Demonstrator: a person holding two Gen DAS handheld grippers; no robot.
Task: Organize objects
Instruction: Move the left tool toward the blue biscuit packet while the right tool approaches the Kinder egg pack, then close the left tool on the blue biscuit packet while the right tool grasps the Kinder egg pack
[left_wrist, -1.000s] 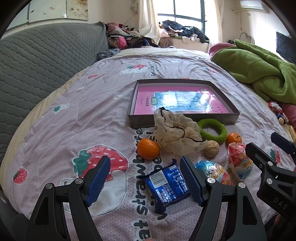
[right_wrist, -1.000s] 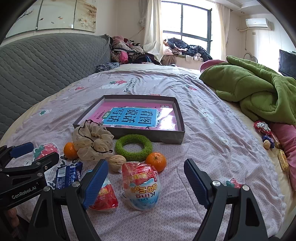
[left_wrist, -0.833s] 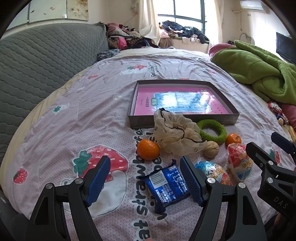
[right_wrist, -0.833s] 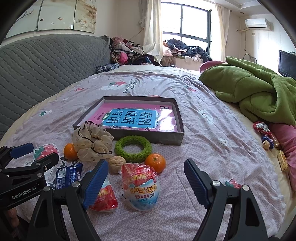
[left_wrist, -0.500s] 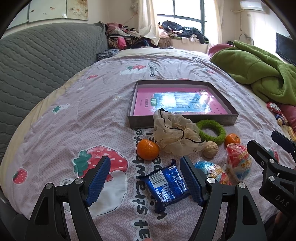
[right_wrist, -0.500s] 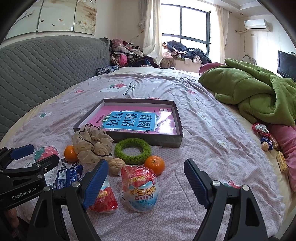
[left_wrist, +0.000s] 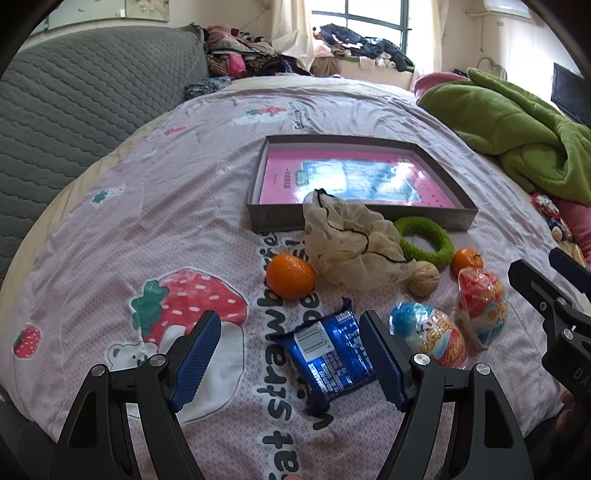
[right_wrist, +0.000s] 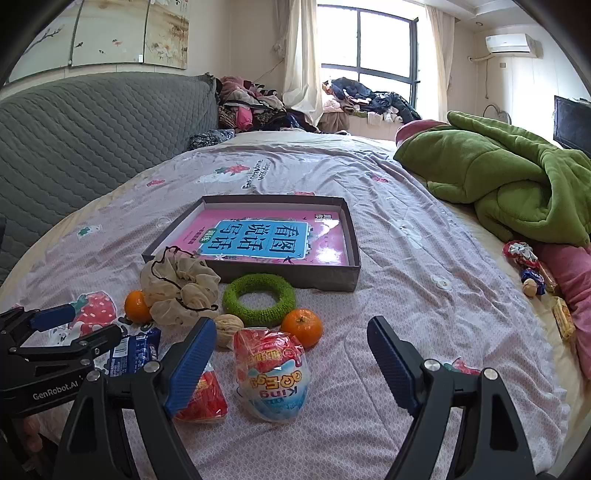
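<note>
Both tongs hover released over the bed: left tongs (left_wrist: 290, 354) astride the blue packet (left_wrist: 327, 352); right tongs (right_wrist: 288, 363) beside.

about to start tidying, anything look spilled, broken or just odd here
Nothing spilled or broken. The small items lie loose in front of the grey tray, none inside it. The blue snack packet lies askew with its barcode side up. Both grippers are open and empty.

We read "GenRobot.AI" on the left gripper (right_wrist: 55, 384), "King" upside down on the egg-shaped snack pack (right_wrist: 271, 376), and "看图说话写话" on the pink book (right_wrist: 264, 236) in the box.
</note>
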